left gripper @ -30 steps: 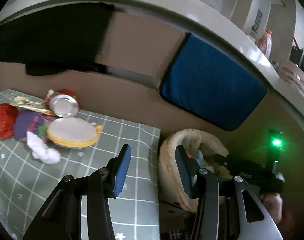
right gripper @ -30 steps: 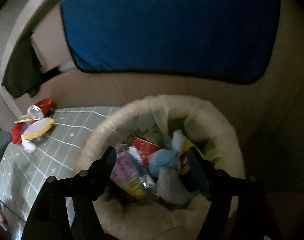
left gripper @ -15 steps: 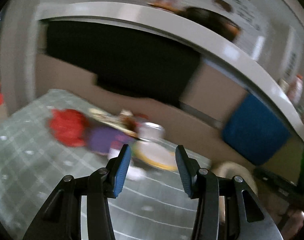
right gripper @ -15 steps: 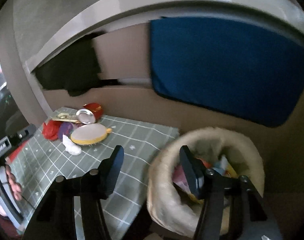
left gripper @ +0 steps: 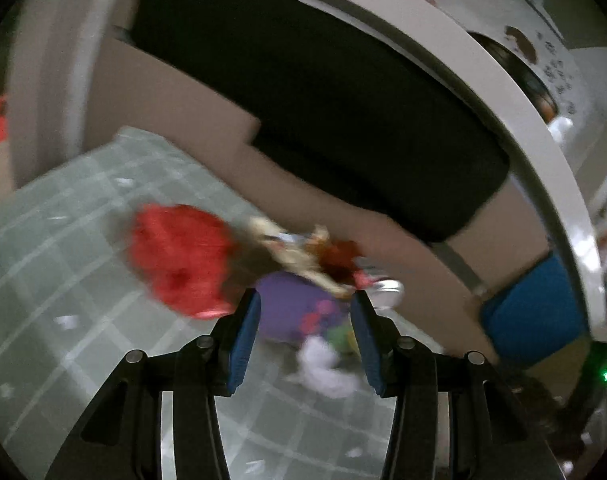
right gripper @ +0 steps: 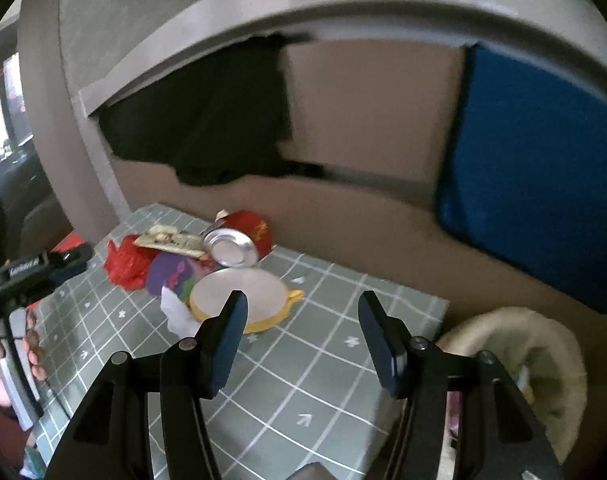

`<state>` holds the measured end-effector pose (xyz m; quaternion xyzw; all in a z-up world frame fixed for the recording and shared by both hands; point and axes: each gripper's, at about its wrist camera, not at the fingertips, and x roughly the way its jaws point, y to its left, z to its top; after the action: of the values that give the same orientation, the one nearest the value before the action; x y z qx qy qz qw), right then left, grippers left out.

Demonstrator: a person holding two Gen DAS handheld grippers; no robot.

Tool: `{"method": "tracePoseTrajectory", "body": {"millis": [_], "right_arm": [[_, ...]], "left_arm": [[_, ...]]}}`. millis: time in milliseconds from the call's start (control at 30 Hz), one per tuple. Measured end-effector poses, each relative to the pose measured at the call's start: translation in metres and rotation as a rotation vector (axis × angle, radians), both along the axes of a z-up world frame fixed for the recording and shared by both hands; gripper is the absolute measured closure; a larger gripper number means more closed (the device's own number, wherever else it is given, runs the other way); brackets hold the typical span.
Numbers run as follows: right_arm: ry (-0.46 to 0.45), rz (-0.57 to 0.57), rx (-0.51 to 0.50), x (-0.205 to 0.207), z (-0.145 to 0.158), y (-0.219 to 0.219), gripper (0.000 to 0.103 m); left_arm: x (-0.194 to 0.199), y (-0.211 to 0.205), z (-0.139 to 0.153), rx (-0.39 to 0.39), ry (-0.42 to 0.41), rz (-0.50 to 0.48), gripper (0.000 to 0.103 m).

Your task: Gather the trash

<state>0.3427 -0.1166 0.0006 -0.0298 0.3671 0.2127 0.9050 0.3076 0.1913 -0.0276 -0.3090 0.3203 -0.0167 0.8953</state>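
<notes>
Left hand-held gripper (left gripper: pixel 303 336), open and empty, points at the purple crumpled wrapper (left gripper: pixel 291 312) just ahead on the green checked bench (left gripper: pixel 63 280); right hand-held gripper (right gripper: pixel 303 336), open too, is farther.

A green checked tablecloth (right gripper: pixel 303 368) covers the table, with a red bag (right gripper: pixel 123 264), purple wrapper (right gripper: pixel 169 276), flat packet (right gripper: pixel 169 240), can (right gripper: pixel 239 240), yellow-rimmed lid (right gripper: pixel 239 300) and tissue (right gripper: pixel 175 314) clustered on it.
</notes>
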Motion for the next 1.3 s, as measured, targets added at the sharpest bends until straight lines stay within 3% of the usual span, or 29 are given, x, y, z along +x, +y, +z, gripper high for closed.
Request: {"method": "tracePoseTrajectory", "body": {"millis": [67, 267, 433, 567, 800, 867, 967, 1033, 1100, 1300], "right_arm": [[0.005, 0.006, -0.011, 0.005, -0.009, -0.001, 0.047], [-0.01, -0.071, -0.003, 0.02, -0.022, -0.032, 0.047], [0.005, -0.107, 0.045, 0.031, -0.027, -0.061, 0.047], [0.015, -0.117, 0.046, 0.038, -0.032, -0.075, 0.047], [0.074, -0.096, 0.117, 0.044, -0.047, -0.076, 0.047], [0.073, -0.07, 0.112, 0.041, -0.047, -0.069, 0.047], [0.069, -0.036, 0.095, 0.035, -0.045, -0.058, 0.047], [0.068, -0.012, 0.097, 0.031, -0.042, -0.05, 0.047], [0.069, 0.01, 0.107, 0.028, -0.039, -0.043, 0.047], [0.095, 0.101, 0.115, 0.017, -0.037, -0.009, 0.047]], "left_arm": [[0.024, -0.016, 0.002, -0.018, -0.008, -0.061, 0.054], [0.091, -0.061, -0.001, 0.029, 0.015, -0.116, 0.051], [0.147, -0.075, -0.034, 0.025, 0.151, -0.086, 0.05], [0.162, -0.077, -0.057, -0.013, 0.224, -0.069, 0.049], [0.133, -0.087, -0.052, 0.039, 0.237, -0.091, 0.052], [0.107, -0.086, -0.047, 0.068, 0.216, -0.118, 0.061], [0.068, -0.081, -0.04, 0.087, 0.211, -0.131, 0.065], [0.046, -0.08, -0.035, 0.14, 0.22, -0.13, 0.079], [0.022, -0.074, -0.035, 0.183, 0.23, -0.117, 0.08], [-0.019, -0.046, -0.047, 0.123, 0.244, -0.11, 0.08]]}}
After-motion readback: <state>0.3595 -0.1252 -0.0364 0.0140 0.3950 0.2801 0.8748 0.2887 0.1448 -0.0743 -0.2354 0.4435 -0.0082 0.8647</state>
